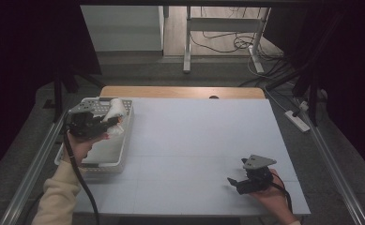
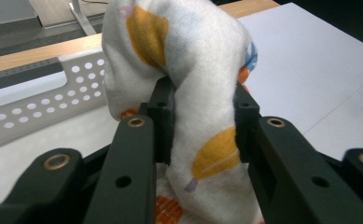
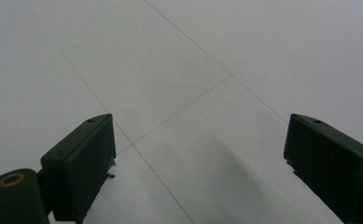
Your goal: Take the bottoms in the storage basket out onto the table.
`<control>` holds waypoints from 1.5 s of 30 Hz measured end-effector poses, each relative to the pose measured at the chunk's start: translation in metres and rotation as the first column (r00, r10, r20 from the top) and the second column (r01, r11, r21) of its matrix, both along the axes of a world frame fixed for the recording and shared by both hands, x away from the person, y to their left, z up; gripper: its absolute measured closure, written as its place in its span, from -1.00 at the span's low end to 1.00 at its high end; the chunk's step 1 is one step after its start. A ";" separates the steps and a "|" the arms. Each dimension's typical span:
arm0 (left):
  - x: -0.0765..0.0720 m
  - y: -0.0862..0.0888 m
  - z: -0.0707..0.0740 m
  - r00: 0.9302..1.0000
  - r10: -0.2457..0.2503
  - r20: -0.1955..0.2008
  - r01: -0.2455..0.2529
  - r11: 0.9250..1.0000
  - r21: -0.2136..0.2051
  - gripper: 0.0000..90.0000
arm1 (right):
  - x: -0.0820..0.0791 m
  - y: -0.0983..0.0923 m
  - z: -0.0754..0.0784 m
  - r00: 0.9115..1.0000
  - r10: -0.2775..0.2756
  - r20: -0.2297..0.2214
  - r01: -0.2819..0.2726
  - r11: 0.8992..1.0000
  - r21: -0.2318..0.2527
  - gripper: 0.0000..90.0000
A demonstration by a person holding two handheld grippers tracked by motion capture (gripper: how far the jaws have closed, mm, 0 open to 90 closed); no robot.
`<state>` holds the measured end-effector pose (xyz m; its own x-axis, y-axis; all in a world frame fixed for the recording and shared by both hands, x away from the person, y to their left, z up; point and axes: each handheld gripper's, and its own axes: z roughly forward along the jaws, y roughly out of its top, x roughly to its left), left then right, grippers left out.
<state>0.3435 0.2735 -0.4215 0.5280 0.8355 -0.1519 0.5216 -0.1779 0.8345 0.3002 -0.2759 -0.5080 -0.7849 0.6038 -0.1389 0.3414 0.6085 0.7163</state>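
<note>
Soft printed cloth (image 2: pixel 202 93), bunched

Inventory, counted:
- Grippers: two, left gripper (image 1: pixel 106 123) at left of frame, right gripper (image 1: pixel 234 182) at lower right.
- Perforated white basket (image 1: pixel 106 164): one, left edge.
- Printed cloth (image 2: pixel 188 84): one.
- Table (image 1: pixel 194 140): one.
</note>
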 end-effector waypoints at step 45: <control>-0.009 -0.038 0.007 0.994 -0.100 0.034 0.099 0.995 0.034 0.54 | 0.000 0.000 -0.001 1.000 0.001 -0.001 -0.001 1.000 -0.007 -0.80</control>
